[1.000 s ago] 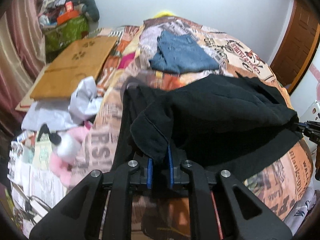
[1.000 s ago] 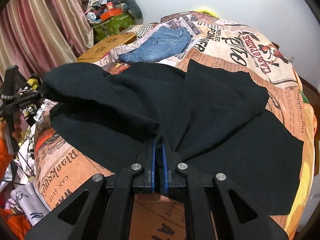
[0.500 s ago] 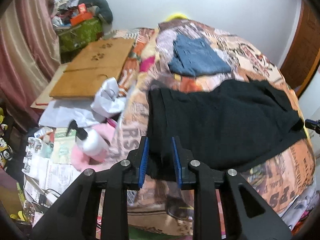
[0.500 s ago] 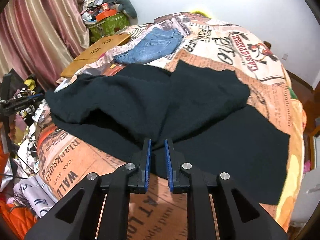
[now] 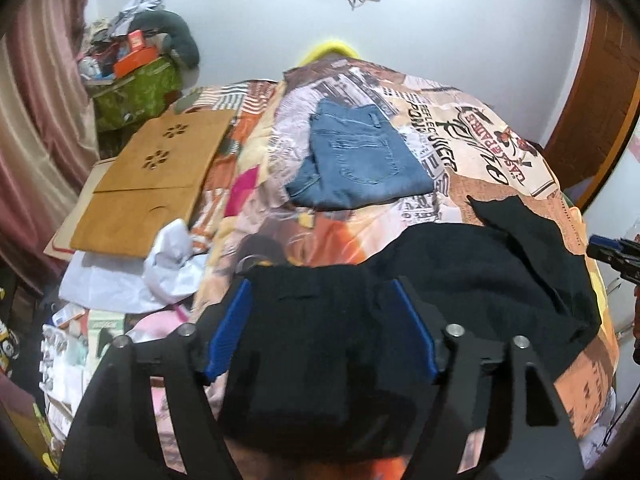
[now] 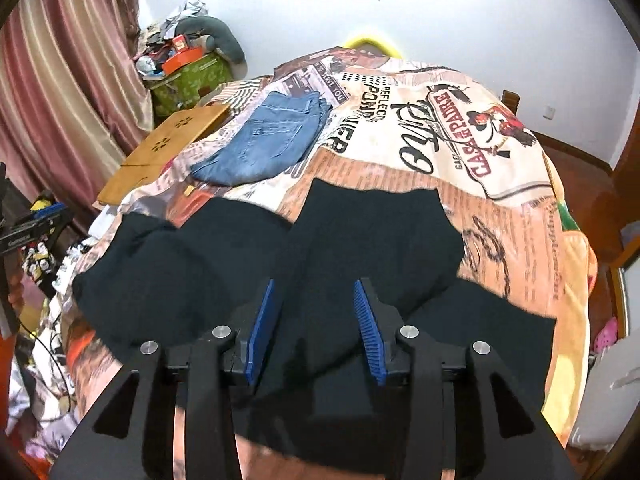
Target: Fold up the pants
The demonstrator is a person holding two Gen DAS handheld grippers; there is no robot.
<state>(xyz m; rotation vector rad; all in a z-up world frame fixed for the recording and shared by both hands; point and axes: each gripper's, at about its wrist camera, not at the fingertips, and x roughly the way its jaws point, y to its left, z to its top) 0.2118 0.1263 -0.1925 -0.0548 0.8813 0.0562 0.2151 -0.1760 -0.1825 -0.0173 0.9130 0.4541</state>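
On the newsprint-patterned bedspread [image 6: 520,240] (white wall behind) lie black pants [image 6: 360,240], both claws [image 5: 320,320] [image 6: 316,320] just spread, gripping nothing.

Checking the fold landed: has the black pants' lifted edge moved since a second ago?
Yes. The black pants dropped from the opening right hand-held gripper onto the bedspread.

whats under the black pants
The black pants lie folded on the printed bedspread, which shows all around them. Whatever the cloth covers beneath is hidden.
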